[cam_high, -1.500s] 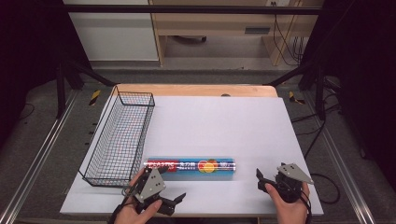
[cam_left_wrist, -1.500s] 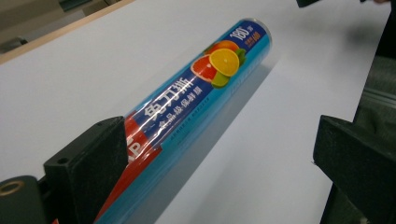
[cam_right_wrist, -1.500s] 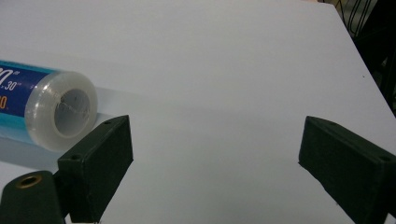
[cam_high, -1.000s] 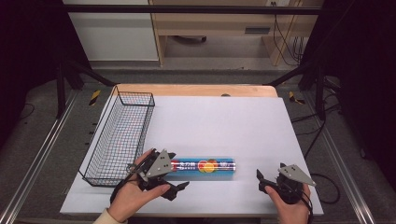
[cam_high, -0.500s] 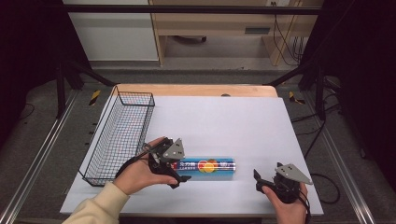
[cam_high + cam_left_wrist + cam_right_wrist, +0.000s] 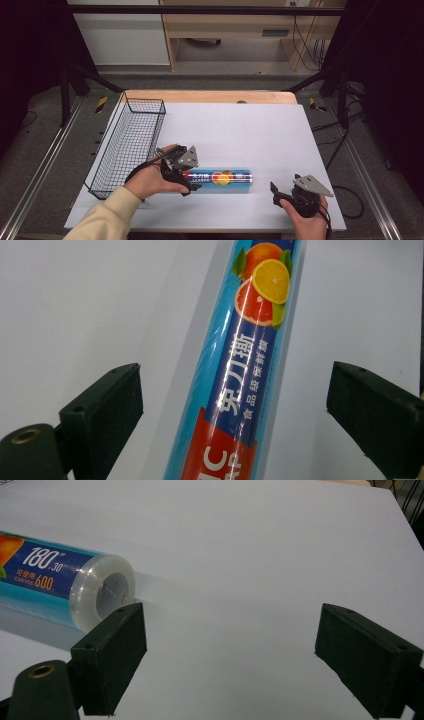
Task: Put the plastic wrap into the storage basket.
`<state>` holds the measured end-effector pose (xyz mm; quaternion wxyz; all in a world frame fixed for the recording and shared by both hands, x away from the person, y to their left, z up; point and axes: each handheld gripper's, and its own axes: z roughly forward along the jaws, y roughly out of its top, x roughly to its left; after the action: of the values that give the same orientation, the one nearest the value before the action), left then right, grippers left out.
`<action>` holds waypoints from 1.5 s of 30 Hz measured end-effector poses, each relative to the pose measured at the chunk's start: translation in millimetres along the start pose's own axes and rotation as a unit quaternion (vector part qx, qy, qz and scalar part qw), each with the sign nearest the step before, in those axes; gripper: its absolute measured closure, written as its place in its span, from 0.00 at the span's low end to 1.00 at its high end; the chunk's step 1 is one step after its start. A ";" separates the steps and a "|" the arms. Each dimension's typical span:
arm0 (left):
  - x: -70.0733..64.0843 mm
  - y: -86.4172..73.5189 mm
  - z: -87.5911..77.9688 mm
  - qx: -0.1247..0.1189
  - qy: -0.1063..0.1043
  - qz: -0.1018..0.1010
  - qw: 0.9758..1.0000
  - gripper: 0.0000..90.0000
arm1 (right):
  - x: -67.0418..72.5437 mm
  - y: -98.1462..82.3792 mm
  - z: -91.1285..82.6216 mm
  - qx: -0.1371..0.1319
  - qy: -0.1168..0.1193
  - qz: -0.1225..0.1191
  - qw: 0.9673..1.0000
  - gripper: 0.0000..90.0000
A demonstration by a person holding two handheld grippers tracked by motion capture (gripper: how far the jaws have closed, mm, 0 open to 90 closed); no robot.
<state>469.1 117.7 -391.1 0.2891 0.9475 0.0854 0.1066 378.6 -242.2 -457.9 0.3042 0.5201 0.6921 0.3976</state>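
A roll of cling film [image 6: 220, 178] in a blue wrapper with orange fruit pictures lies flat near the front of the white table [image 6: 240, 130]. My left gripper [image 6: 192, 181] hangs over the roll's left end, open, one jaw on each side of the roll [image 6: 240, 375] and neither touching it. My right gripper [image 6: 276, 192] is open by the front right corner, just right of the roll's clear right end [image 6: 102, 592], with only table between its jaws.
A black wire basket [image 6: 127, 145] stands along the table's left side, close behind my left hand. A wooden strip [image 6: 210, 96] runs along the table's far edge. Dark frame rails and cables surround the table.
My left gripper has travelled forward and to the right from the front left corner onto the roll's left end. The right gripper has hardly moved.
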 end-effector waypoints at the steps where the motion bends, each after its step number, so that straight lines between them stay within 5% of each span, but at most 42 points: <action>1: 0.2 0.3 0.0 0.002 -0.002 0.003 1.000 0.09 | 0.1 -0.3 0.7 0.002 -0.001 0.001 1.000 0.15; 26: 0.7 -2.6 29.8 0.036 -0.020 0.010 0.999 0.15 | 1.1 -0.3 3.8 0.007 0.009 -0.002 1.000 0.14; 34: 5.7 -5.4 47.1 0.075 -0.025 0.026 0.997 0.21 | 1.9 -0.6 4.3 0.009 0.013 -0.005 1.000 0.14; 45: 7.1 -4.8 54.0 0.077 -0.029 0.024 0.996 0.24 | 2.5 -0.6 5.0 0.011 0.016 -0.005 1.000 0.14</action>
<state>489.0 94.7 -436.5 0.2154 0.9713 0.0622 0.0792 381.7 -238.7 -460.9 0.2890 0.5135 0.7040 0.3966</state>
